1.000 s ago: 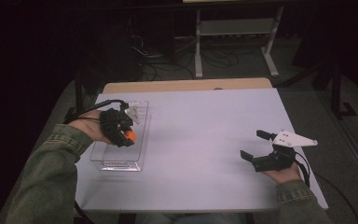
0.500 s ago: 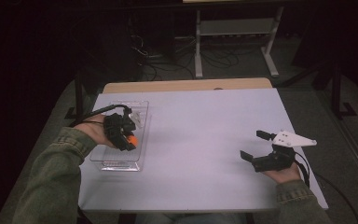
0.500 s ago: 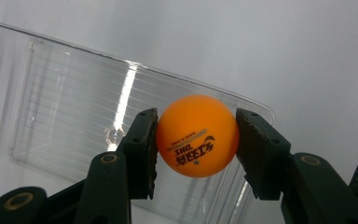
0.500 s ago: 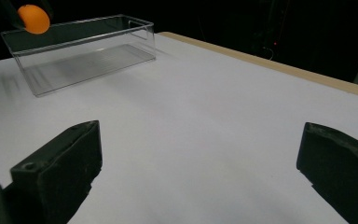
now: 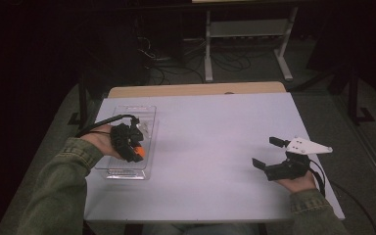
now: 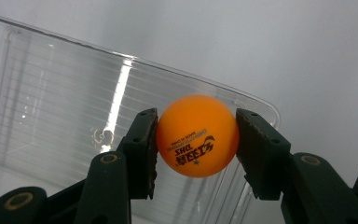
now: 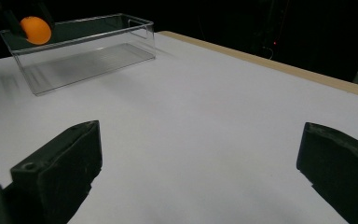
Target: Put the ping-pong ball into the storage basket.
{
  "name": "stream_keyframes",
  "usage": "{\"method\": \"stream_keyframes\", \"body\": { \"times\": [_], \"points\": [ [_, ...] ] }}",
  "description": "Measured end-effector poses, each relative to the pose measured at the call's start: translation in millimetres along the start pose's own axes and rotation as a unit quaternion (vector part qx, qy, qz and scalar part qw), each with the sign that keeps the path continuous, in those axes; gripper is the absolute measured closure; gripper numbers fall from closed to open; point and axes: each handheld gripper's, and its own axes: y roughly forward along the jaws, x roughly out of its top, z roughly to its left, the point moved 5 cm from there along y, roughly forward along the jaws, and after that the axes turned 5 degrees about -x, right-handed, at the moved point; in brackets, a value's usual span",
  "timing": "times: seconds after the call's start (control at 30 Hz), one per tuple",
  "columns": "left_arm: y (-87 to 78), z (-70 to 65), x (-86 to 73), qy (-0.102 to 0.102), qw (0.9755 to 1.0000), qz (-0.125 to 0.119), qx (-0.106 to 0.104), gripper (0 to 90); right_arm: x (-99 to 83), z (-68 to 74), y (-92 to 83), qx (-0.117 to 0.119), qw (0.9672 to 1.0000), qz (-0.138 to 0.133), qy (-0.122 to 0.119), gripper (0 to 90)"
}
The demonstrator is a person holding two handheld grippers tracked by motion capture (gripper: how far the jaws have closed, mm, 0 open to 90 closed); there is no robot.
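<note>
Your left claw (image 6: 196,140) is clamped on an orange ping-pong ball (image 6: 197,136), one black jaw pressed against each side of it. In the left gripper view the ball's dark printed lettering reads upside down (a logo and a small star are legible, the finer line is too small to make out). Behind and below the ball lies the clear plastic box (image 6: 51,107), its ribbed bottom and rounded rim catching a streak of light.

From the high view you see your left hand (image 5: 105,142) holding that claw (image 5: 136,152) over the near part of the box (image 5: 147,115), with the ball (image 5: 137,153) showing as an orange spot at the claw's tip. The box sits at the left side of the white worktop (image 5: 215,147), its long side running away from you. Whether the ball is above the rim or slightly inside the box is hard to tell from here; the right gripper view puts the ball (image 7: 35,30) at about rim height at the box's (image 7: 88,53) far left end.

Your right claw (image 5: 269,152) rests well apart from the box, at the right side of the worktop, held in your right hand (image 5: 301,181). Its jaws stand wide apart with nothing between them, and in the right gripper view bare white worktop (image 7: 205,121) shows in the gap.
</note>
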Motion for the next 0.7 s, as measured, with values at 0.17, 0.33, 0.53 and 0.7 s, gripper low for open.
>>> {"method": "stream_keyframes", "body": {
  "times": [0.17,0.33,0.53,0.7],
  "points": [
    [5.1,0.1,0.0,-0.001,1.0,-0.001,-0.006,50.6,-0.2,-0.1,0.1,0.0,1.0,0.0,0.0,0.0],
    [9.7,0.5,-2.5,-0.002,1.0,0.001,-0.008,50.6,-0.4,0.2,0.1,0.0,1.0,0.001,-0.001,0.0],
    [16.2,0.9,-6.1,-0.006,0.9999,-0.002,-0.013,50.6,-0.4,0.2,0.0,0.0,1.0,0.001,-0.002,0.0],
    [23.3,0.3,-6.2,-0.004,0.9999,-0.006,-0.015,50.6,-0.5,0.0,0.1,-0.001,1.0,0.002,-0.003,0.0]
  ]
}}
